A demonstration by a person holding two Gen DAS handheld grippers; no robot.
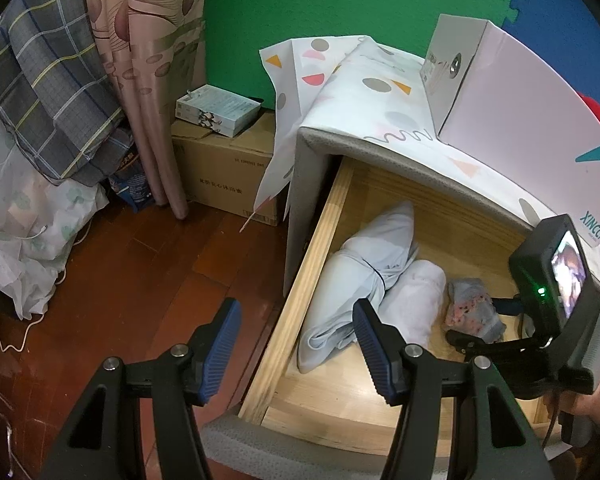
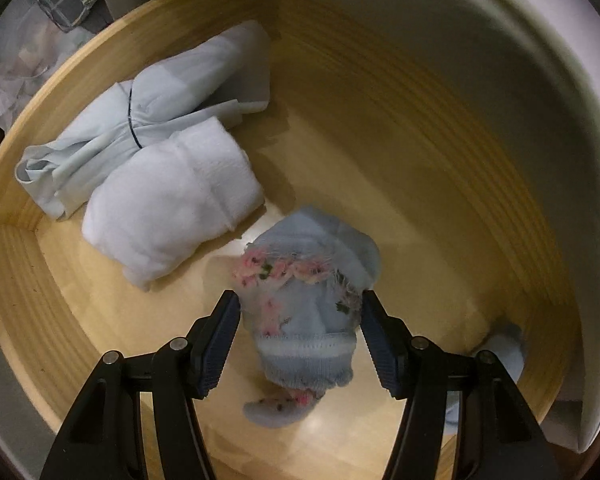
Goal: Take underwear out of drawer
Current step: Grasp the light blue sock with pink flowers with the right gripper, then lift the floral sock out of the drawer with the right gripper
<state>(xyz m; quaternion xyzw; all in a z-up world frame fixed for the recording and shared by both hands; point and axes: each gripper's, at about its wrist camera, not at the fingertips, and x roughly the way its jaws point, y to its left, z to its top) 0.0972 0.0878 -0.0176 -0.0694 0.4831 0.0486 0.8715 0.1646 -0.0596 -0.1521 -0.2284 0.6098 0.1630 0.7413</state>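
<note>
Inside drawer (image 2: pixel 16 264), right gripper (image 2: pixel 298 336) spread, straddling underwear (image 2: pixel 304 308).

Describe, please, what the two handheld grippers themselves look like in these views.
Both the left gripper and the right gripper have black angular linkage arms with silver pivot pins, and ribbed dark blue pads lining the jaws. The left view shows the right unit's grey handle, its black camera with a lit screen and green light, and a thin cable.

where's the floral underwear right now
In the right wrist view the floral underwear lies on the drawer floor between the open right gripper fingers, just right of the white folded cloth.
</note>
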